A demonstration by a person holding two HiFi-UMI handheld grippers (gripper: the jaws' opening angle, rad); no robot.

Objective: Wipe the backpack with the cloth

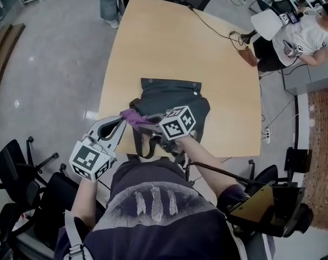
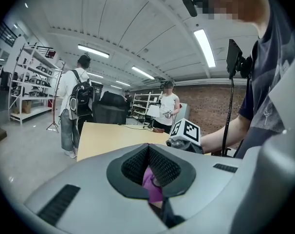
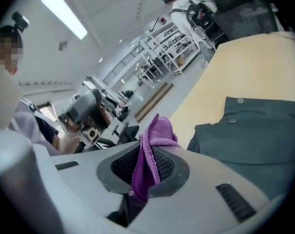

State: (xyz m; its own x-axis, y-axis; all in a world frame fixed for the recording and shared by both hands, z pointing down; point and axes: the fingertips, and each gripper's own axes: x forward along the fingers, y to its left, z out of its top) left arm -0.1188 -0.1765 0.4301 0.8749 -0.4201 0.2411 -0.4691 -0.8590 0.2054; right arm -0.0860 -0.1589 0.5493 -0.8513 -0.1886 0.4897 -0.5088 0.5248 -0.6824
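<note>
Two hand-held grippers pinch one cloth. Head view: dark backpack (image 1: 177, 99) lies flat on bench (image 1: 169, 42), near bench's 6 o'clock edge, w/ straps trailing toward 6 o'clock. Purple cloth (image 1: 134, 117) is bunched at backpack's 8 o'clock corner, touching it. Left hand-held gripper (image 1: 122, 122) comes in from 7 o'clock and right hand-held gripper (image 1: 153, 125) from cloth's 4 o'clock, both w/ tips at cloth. Left gripper view: left hand-held gripper (image 2: 150, 167) has jaws closed narrow on a bit of cloth (image 2: 151, 183). Right one's marker cube sits at 1 o'clock, bench (image 2: 108, 135) behind. Right gripper view: right hand-held gripper (image 3: 147, 165) has jaws clamped on cloth (image 3: 150, 150), a fold sticking up at 12 o'clock. Backpack (image 3: 254, 140) lies at 3 o'clock on bench (image 3: 235, 77).
</note>
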